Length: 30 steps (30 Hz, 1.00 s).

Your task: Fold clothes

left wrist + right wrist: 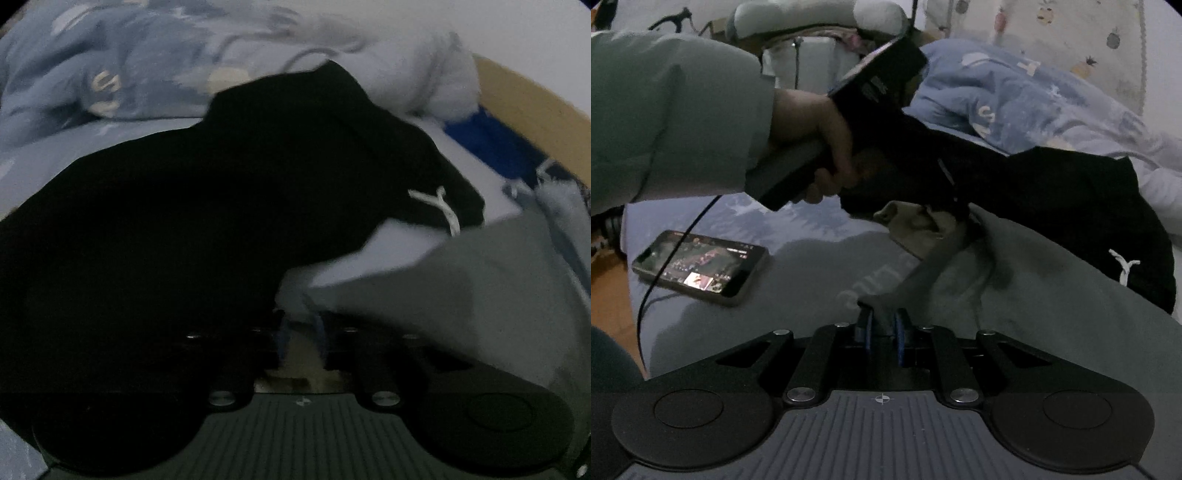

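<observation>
A grey garment [1052, 314] lies bunched on the bed, partly over a black garment [1089, 206] with a white logo [1123, 266]. My right gripper [883, 321] is shut on a fold of the grey garment between its blue pads. A taut band of that cloth rises to my left gripper [955, 218], held by a hand [812, 125], which pinches the grey edge. In the left wrist view the picture is blurred: the black garment [221, 203] fills the middle, the grey garment [461, 288] lies right, and cloth sits at the left gripper [301, 321] tips.
A lit phone [701, 266] lies on the lilac sheet [798, 221] at the left, with a black cable [665, 266] running across it. A blue patterned duvet [1015, 96] is heaped behind the clothes. Wooden floor [609, 288] shows past the bed's left edge.
</observation>
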{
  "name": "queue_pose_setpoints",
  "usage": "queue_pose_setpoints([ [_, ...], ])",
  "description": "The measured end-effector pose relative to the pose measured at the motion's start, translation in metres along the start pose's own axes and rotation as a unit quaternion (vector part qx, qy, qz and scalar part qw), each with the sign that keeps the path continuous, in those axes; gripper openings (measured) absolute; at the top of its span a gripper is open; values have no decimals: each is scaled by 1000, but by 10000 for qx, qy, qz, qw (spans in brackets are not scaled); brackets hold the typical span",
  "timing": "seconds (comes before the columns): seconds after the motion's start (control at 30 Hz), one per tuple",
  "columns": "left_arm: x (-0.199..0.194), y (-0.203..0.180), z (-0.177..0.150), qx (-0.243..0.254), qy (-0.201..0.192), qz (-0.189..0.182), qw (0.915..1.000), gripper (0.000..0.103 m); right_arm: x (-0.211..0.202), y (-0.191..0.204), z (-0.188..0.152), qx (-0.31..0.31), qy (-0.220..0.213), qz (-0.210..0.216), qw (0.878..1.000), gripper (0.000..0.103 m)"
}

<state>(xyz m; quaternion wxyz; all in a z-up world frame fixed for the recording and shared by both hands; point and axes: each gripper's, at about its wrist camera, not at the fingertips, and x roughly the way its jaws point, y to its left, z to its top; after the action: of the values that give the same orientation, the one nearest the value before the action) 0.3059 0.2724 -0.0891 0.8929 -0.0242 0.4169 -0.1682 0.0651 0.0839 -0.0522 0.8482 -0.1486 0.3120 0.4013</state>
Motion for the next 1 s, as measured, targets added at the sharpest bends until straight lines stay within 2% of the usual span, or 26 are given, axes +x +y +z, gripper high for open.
queue_pose_setpoints([
  [0.03, 2, -3, -1, 62, 0, -117, 9999, 37, 0, 0, 0, -11, 6, -1, 10000, 15],
  [0.07, 3, -5, -2, 84, 9, -187, 9998, 37, 0, 1, -1, -22, 13, -2, 10000, 16],
  [0.2, 5, -5, -4, 94, 58, -223, 9997, 46, -2, 0, -1, -57, 30, -10, 10000, 17],
  [0.3, 2, 1, -4, -96, -3, -230, 9997, 46, -1, 0, -1, -43, 35, 2, 10000, 18],
  [0.47, 16, 0, -1, -75, 25, -254, 9996, 49, 1, 3, -2, -53, 56, 19, 10000, 19],
  [0.5, 20, -1, 0, -54, 29, -189, 9998, 41, 2, 3, -3, -52, 58, 16, 10000, 19],
  [0.53, 24, -2, 0, -84, 26, -131, 9999, 14, 3, 3, -3, -68, 65, 8, 10000, 19],
  [0.57, 25, 1, 1, -196, 14, -86, 9998, 7, 4, 4, -4, -97, 59, 18, 9999, 19],
  [0.67, 23, 10, 2, -436, -121, -187, 9988, 7, 8, 5, -5, -215, 51, -11, 9998, 14],
  [0.83, 20, 12, 5, -585, -357, -38, 9976, 6, -2, 8, -4, -342, -25, 99, 9994, 12],
  [1.0, 30, 11, 10, -734, -296, 131, 9968, 6, -21, 14, 3, -465, 2, 424, 9980, 12],
])
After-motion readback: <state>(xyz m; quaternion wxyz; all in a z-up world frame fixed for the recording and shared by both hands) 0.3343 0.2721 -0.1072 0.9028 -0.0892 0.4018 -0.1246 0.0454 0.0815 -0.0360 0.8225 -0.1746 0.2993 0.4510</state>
